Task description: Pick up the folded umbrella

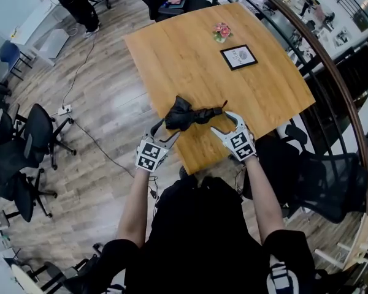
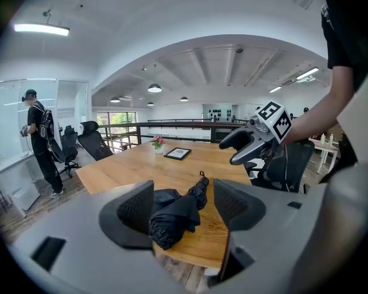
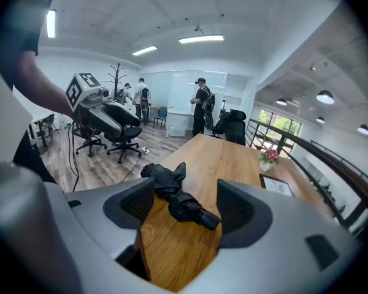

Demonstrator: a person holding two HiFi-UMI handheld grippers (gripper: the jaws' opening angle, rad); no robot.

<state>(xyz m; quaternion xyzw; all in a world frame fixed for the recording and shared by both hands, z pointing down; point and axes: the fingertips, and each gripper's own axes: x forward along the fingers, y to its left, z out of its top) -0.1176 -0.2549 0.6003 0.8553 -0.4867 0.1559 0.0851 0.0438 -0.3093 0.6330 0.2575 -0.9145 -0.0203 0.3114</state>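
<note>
- The left gripper is released, jaws apart. The bulky fabric end of the folded umbrella shows between them, with no pad pressing on it.
- The right gripper is released, jaws spread wide. The umbrella's narrow end lies in line between them, clear of both pads.
- The folded umbrella is black and lies flat on the wooden table near its front edge, between the two grippers.
- Further along the table is a framed picture, then a small pot of flowers.
</note>
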